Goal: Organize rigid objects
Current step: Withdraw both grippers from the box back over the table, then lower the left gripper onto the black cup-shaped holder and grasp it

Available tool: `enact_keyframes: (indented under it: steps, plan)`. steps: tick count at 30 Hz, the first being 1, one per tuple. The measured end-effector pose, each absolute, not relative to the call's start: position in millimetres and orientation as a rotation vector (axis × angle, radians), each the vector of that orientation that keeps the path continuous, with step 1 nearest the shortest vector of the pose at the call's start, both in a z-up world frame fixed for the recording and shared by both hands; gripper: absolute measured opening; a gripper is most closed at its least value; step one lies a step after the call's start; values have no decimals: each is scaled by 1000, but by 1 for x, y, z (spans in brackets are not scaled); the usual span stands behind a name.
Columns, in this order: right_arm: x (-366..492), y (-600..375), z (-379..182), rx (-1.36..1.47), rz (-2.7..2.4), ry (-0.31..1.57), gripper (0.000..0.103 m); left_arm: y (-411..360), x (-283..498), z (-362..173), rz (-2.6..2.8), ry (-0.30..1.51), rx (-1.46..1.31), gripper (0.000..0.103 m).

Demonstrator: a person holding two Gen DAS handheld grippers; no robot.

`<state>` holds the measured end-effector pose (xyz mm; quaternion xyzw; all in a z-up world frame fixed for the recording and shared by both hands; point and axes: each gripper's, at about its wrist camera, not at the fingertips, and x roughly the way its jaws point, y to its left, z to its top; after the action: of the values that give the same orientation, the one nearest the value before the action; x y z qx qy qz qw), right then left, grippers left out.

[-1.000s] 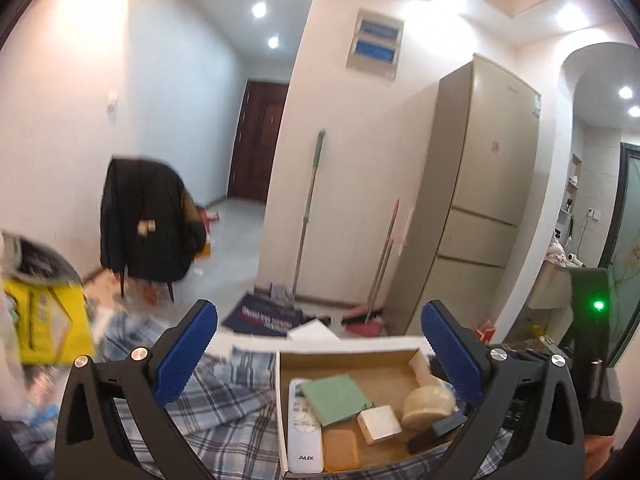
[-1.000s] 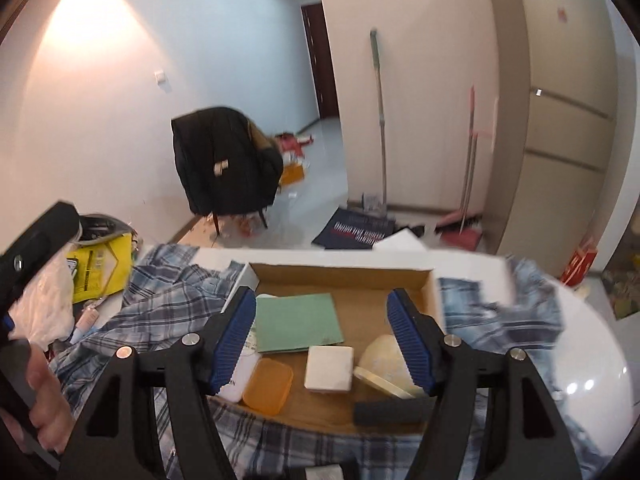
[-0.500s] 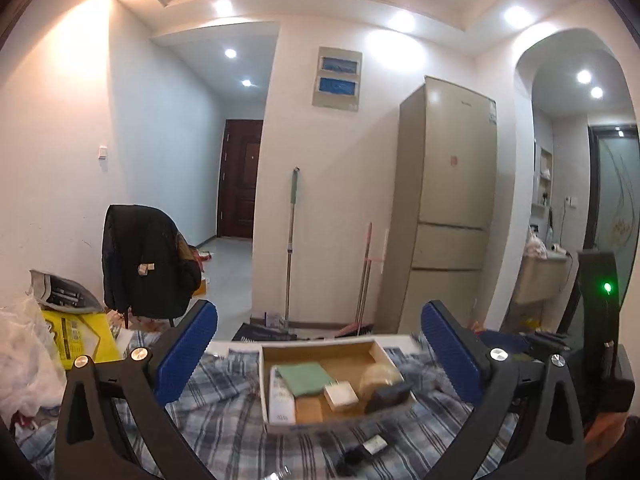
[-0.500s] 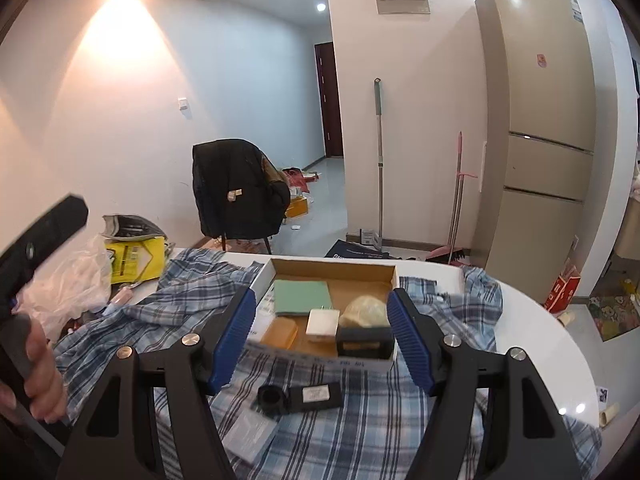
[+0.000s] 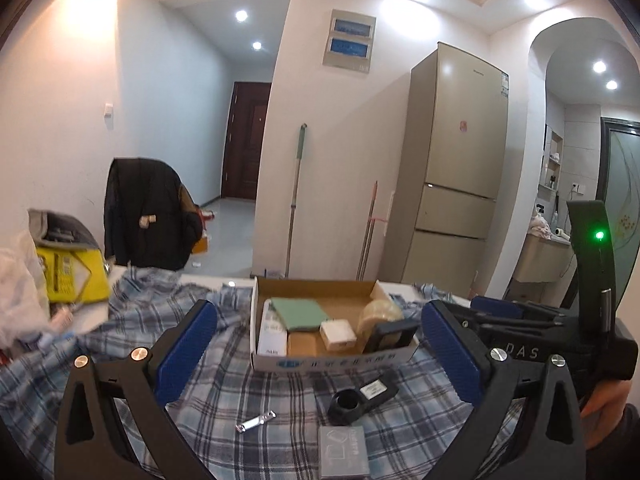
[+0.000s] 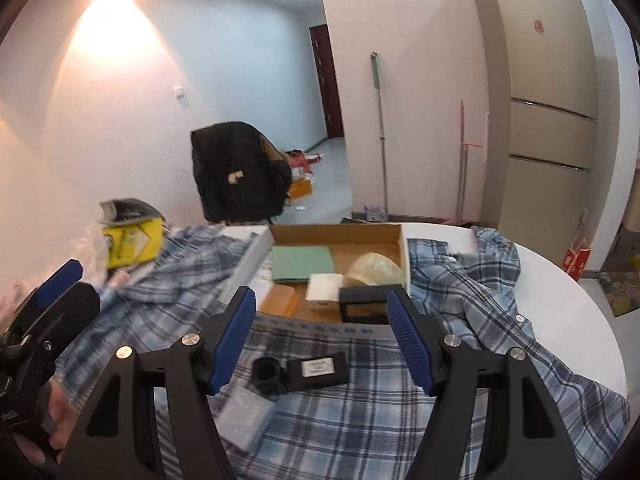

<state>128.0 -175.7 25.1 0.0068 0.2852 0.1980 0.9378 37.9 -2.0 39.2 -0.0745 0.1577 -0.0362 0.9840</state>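
**Both jaws apart, nothing held**

My left hand-held gripper (image 5: 320, 346) hangs with jaws apart and empty; my right hand-held gripper (image 6: 322, 338) likewise. Under them, on the plaid cloth (image 5: 224, 384) over the bench (image 6: 560, 280): a black clamp piece (image 6: 300, 370), a grey flat box (image 5: 343, 452), a small metal clip (image 5: 256, 427). Further on, toward the bench's far edge, the cardboard box (image 5: 332, 360) holds a green pad (image 5: 300, 313), a white block (image 5: 338, 334) and a remote (image 5: 272, 330).

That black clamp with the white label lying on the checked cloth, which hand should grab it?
Probably the right. The black clamp with the white label lies between the open right gripper fingers; the left gripper sees it off to one side.
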Motion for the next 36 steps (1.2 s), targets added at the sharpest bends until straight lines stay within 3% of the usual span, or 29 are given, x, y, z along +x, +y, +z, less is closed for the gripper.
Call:
enact_keyframes:
  steps: [13, 19, 25, 29, 36]
  plan:
    - [151, -177, -24, -27, 371, 694, 67, -4, 66, -10, -107, 474, -115, 103]
    - [158, -184, -29, -11, 353, 717, 67, -4, 84, -20, -169, 629, -84, 102]
    - [161, -190, -27, 8, 344, 716, 67, -5, 90, -32, -212, 719, -34, 83]
    - [164, -191, -28, 8, 346, 730, 67, -12, 89, -41, -256, 759, 7, 39]
    - [167, -195, -30, 26, 358, 749, 67, -43, 94, -50, -440, 810, 197, 39]
